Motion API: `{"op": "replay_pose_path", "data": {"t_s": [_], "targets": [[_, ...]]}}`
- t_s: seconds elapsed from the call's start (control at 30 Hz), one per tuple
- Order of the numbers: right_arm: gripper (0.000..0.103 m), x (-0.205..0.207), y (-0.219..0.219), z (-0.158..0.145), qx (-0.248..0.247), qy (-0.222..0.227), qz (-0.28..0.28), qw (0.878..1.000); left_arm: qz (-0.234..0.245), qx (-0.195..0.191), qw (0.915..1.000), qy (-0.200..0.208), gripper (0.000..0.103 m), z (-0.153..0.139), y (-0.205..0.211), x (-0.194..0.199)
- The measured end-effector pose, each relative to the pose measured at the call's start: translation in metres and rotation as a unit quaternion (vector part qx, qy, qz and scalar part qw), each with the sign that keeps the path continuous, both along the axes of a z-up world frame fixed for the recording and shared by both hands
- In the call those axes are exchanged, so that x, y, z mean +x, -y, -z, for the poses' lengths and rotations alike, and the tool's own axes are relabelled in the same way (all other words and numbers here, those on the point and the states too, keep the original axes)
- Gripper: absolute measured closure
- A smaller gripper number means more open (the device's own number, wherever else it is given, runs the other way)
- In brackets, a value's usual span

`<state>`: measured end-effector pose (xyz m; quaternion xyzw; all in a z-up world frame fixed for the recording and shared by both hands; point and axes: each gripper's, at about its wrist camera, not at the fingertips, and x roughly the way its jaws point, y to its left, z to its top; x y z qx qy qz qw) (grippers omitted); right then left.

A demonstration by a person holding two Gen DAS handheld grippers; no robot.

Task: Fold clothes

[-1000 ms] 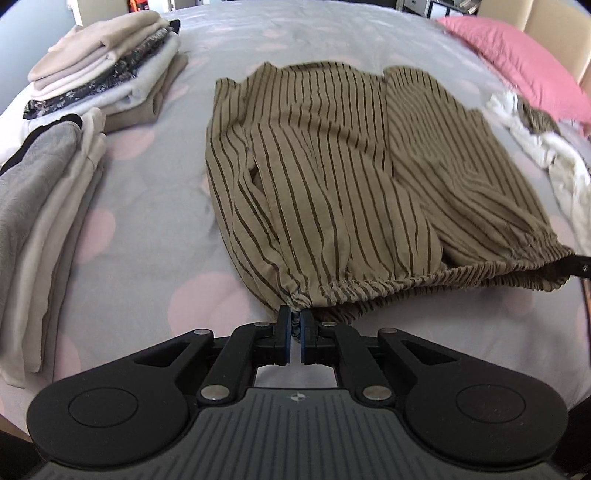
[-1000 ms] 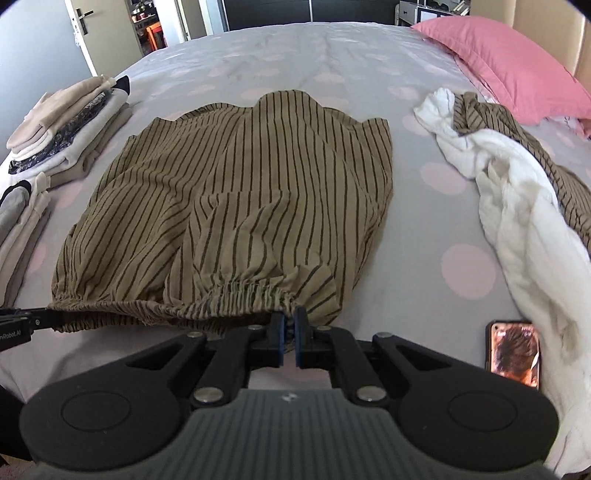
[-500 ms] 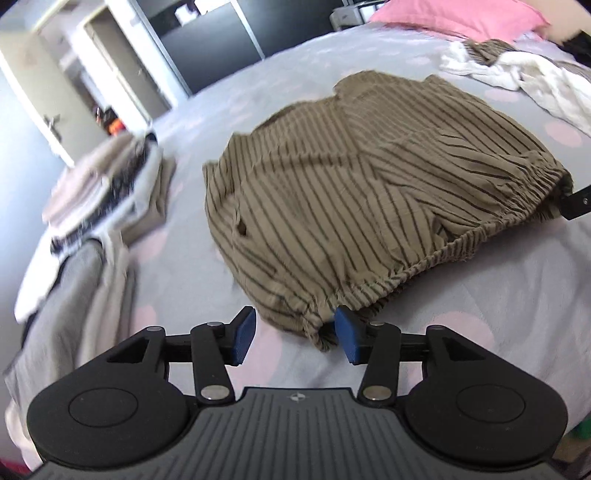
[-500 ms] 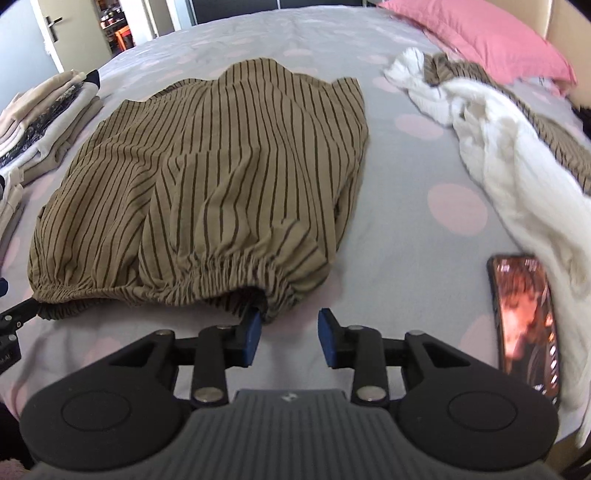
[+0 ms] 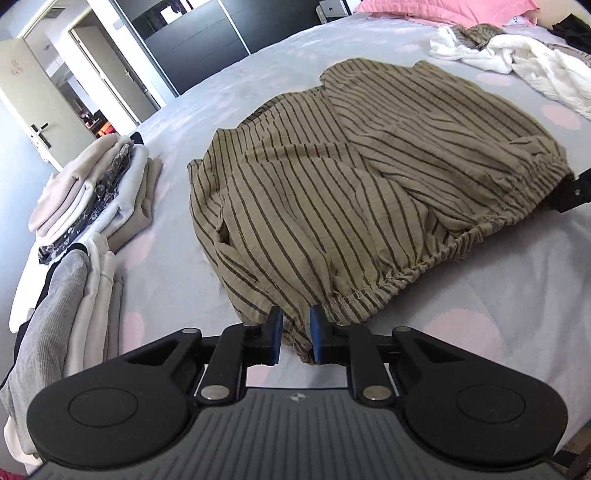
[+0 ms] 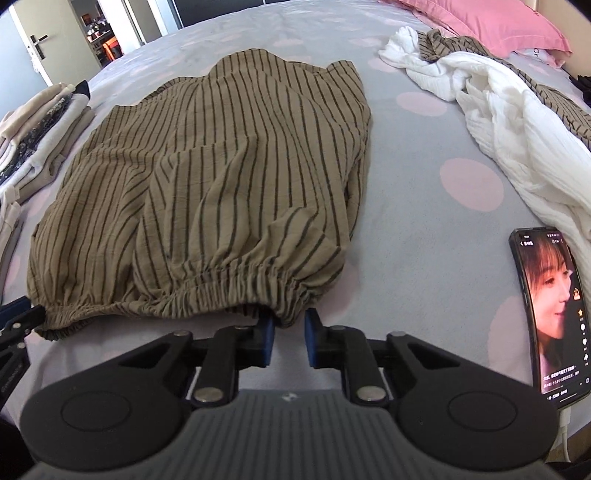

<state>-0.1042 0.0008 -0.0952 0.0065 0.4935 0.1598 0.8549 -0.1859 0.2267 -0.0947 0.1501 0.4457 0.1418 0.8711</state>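
A brown striped garment (image 5: 369, 192) lies spread on a grey bed (image 5: 498, 295) with pale pink dots, its gathered elastic edge toward both cameras. On the left side of the bed sit two stacks of folded clothes: a far stack (image 5: 92, 192) of beige, patterned and white pieces, and a nearer stack (image 5: 62, 314) with a grey ribbed piece on top. To the right, a rumpled white garment (image 6: 517, 122) lies tangled with another striped piece, well apart from the spread garment. A pink pillow (image 6: 498, 22) rests at the head of the bed. A phone (image 6: 550, 317) with its screen lit lies face up near the right gripper, just beside the white garment. Nothing lies on top of the striped garment.

The left gripper (image 5: 295, 336) sits low at the near left corner of the elastic edge, its blue-padded jaws narrowly apart with a fold of cloth between them, not pinched. The right gripper (image 6: 289, 338) sits at the right corner of the same edge, jaws likewise a little apart, the gathered hem just at their tips.
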Motion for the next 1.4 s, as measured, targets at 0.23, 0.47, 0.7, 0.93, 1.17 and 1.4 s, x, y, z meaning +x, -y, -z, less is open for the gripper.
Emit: {"op": "replay_pose_path", "data": {"t_s": [0.23,0.47,0.7,0.93,1.17,1.4], "targets": [[0.084,-0.001,0.000,-0.001,-0.006,0.005,0.002,1.000,0.074,0.091,0.9931,-0.002,0.056,0.008,0.027,-0.014],[0.083,-0.001,-0.001,-0.001,-0.010,0.008,-0.003,1.000,0.093,0.137,0.9852,-0.045,0.061,0.029,0.030,-0.007],[0.091,0.000,-0.002,0.001,-0.016,0.013,-0.005,1.000,0.088,0.132,0.9865,-0.039,0.094,0.030,0.026,0.003],[0.098,-0.010,-0.007,-0.017,-0.034,0.054,-0.030,0.997,-0.025,0.048,0.9985,0.010,0.099,-0.002,-0.006,0.001],[0.100,-0.012,-0.014,-0.062,-0.074,0.140,-0.049,0.986,-0.035,0.010,0.9935,0.108,0.100,-0.065,-0.017,0.008],[0.100,0.000,-0.012,-0.179,-0.053,0.277,-0.037,0.959,-0.048,-0.083,0.9701,0.223,0.100,-0.187,-0.046,0.030]]}}
